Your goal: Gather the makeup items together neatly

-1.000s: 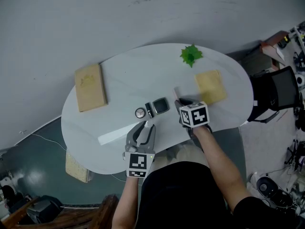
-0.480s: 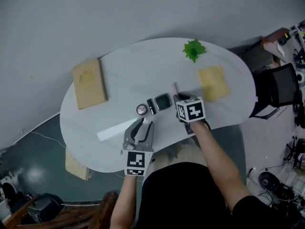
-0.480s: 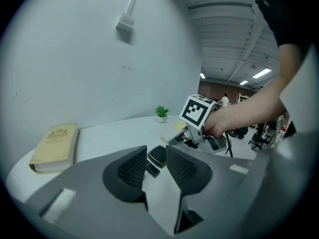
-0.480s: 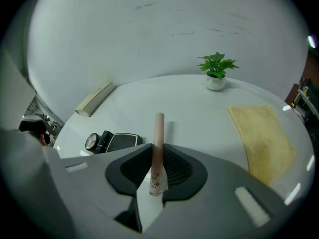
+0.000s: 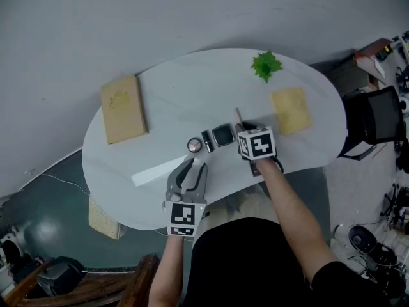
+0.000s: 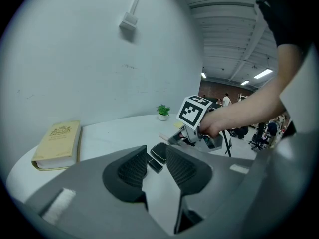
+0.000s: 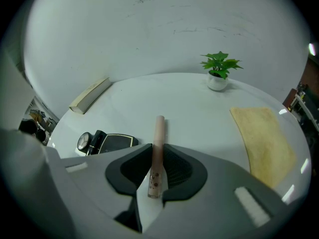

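Looking down, I see the big white table first. On its left side a tan book lies flat. On its right side a yellow cloth lies flat too.

My left gripper hangs over the near edge of the table. Its two fingers stand apart, and nothing is between them. My right gripper is near the middle of the table, tipped down. Its fingers are squeezed tight on a thin pink tube. The tube pokes out past the fingers and points away from me, toward the far side.

A small green plant in a white pot stands at the far edge, well apart from the rest.

Three little makeup things sit in a row just left of the tube. The square black compact is closest to it. A small black stick sits right beside the compact. A round pot with a shiny top comes last, just beside the stick.
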`<state>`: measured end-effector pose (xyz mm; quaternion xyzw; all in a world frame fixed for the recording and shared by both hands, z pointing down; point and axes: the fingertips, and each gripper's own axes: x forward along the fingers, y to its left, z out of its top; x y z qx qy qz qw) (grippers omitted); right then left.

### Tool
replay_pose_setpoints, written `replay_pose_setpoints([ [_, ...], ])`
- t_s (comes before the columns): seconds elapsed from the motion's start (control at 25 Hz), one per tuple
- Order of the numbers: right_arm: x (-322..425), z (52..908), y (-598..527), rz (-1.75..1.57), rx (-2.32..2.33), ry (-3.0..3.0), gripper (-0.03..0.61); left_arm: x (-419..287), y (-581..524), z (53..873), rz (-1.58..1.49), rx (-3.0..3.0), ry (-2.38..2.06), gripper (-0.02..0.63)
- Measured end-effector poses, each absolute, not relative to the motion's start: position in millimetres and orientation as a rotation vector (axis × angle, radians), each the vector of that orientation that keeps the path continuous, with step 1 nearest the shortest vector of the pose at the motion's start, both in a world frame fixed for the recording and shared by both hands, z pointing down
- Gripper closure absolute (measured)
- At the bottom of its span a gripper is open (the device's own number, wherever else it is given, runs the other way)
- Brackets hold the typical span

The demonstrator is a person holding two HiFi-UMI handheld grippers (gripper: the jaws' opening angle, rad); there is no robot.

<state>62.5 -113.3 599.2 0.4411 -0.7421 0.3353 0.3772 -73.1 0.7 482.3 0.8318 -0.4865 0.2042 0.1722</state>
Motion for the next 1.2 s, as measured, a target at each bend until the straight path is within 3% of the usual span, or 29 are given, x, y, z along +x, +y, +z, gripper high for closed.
replay_pose_setpoints([
  [1.2,57.0,598.1,-111.6,0.823,1.096,-1.916,0.500,-71.1,3.0,476.8,0.574,2.371,-1.394,0.497],
])
